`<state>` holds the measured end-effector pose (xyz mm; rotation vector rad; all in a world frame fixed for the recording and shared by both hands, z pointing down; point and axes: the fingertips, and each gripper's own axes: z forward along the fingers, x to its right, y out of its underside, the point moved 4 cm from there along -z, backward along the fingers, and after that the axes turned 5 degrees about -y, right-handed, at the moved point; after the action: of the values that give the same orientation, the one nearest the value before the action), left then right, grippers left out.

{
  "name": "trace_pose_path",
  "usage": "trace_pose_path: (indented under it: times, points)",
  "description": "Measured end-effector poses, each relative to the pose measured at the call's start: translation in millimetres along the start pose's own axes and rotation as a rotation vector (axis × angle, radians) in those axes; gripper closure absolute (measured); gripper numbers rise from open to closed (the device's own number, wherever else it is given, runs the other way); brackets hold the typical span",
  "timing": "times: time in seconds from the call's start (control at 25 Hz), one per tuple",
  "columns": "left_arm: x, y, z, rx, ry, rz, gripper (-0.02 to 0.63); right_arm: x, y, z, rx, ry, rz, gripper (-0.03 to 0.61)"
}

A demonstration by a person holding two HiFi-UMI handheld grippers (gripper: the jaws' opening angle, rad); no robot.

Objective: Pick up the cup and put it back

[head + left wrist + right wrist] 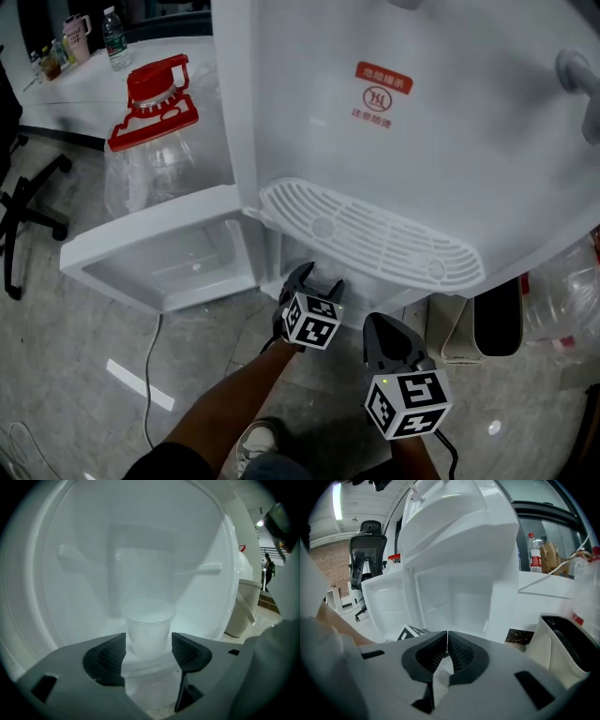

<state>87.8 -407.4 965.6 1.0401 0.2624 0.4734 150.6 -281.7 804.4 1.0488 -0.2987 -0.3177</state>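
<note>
A translucent white plastic cup (149, 630) stands upright on the floor of the white cabinet (140, 550) in the base of the water dispenser (403, 141). My left gripper (148, 640) reaches into that cabinet. Its jaws are open, one on each side of the cup's lower half, with a thin gap on each side. In the head view the left gripper (314, 279) pokes under the drip tray (375, 239), and the cup is hidden there. My right gripper (380, 323) hangs back outside the cabinet, to the right. In its own view the right gripper (447, 637) is shut with nothing in it.
The cabinet door (159, 253) stands swung open to the left. A large clear water jug with a red cap (155, 103) sits behind it. A bin with a black opening (497, 319) stands to the right of the dispenser. An office chair (19, 206) is at far left.
</note>
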Motion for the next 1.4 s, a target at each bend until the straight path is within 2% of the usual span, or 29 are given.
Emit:
trace_pose_path:
  times: [0.44, 0.68, 0.8, 1.04, 1.4]
  points:
    - [-7.7, -3.7, -45.4, -0.004, 0.008, -0.030, 0.314, -17.8, -16.8, 6.6, 0.013, -0.036, 0.007, 0.557]
    - [-4.4, -25.3, -91.4, 0.020, 0.017, -0.055, 0.316, -30.1, -31.1, 7.1, 0.018, -0.055, 0.048, 0.557]
    - [-1.3, -43.0, -113.7, 0.037, 0.032, -0.053, 0.324, -35.2, -39.0, -0.6, 0.010, -0.059, 0.064, 0.557]
    - [4.9, -87.8, -171.9, 0.062, 0.039, -0.042, 0.385, -50.4, -66.9, -28.7, -0.018, -0.063, 0.093, 0.557]
    - [3.4, -190.2, -279.9, 0.075, 0.020, -0.039, 0.443, -89.4, -155.0, -101.0, -0.058, -0.095, 0.084, 0.557]
